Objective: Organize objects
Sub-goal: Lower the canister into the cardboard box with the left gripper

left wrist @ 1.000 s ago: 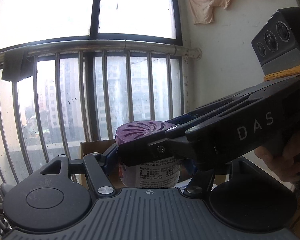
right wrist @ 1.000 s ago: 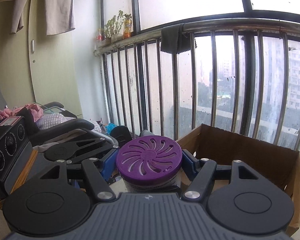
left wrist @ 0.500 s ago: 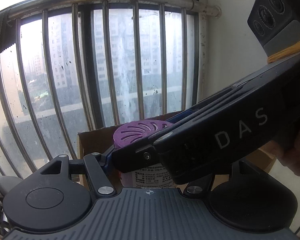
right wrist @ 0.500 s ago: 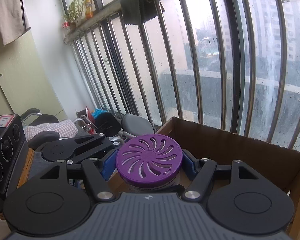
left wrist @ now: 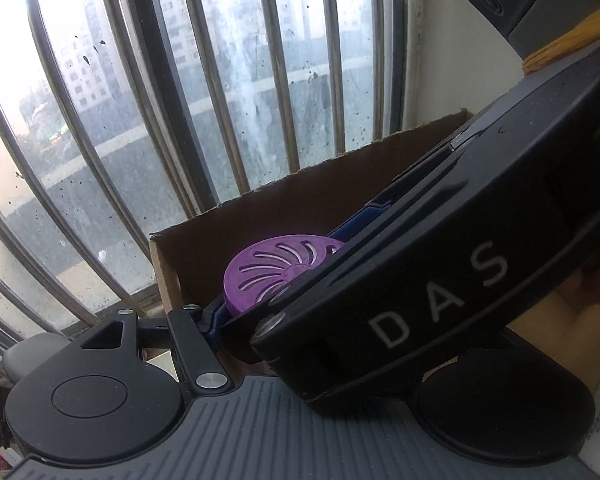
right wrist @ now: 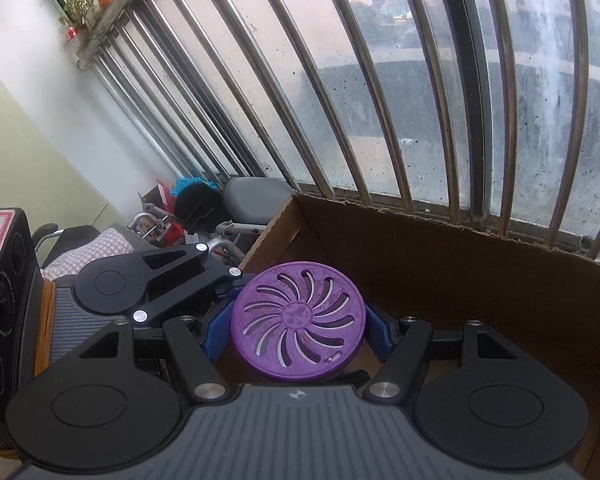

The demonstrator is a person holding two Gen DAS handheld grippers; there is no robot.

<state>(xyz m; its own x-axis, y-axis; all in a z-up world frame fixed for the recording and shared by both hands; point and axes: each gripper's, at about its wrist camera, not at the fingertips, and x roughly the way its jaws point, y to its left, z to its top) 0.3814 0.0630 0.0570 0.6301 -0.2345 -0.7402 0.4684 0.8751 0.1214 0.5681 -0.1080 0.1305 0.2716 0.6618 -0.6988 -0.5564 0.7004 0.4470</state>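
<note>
Canister (right wrist: pixel 298 326) with slotted purple lid

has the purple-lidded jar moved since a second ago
Yes. In the right wrist view the purple-lidded jar has dropped from level with the cardboard box's rim to below it, inside the box.

We see a round canister with a purple vented lid (right wrist: pixel 298 325), its slots curving out like a pinwheel. It stands roughly upright over the open cardboard box (right wrist: pixel 480 280), near the box's left wall, with blue pads (right wrist: pixel 216 330) pressed against it on both sides
</note>
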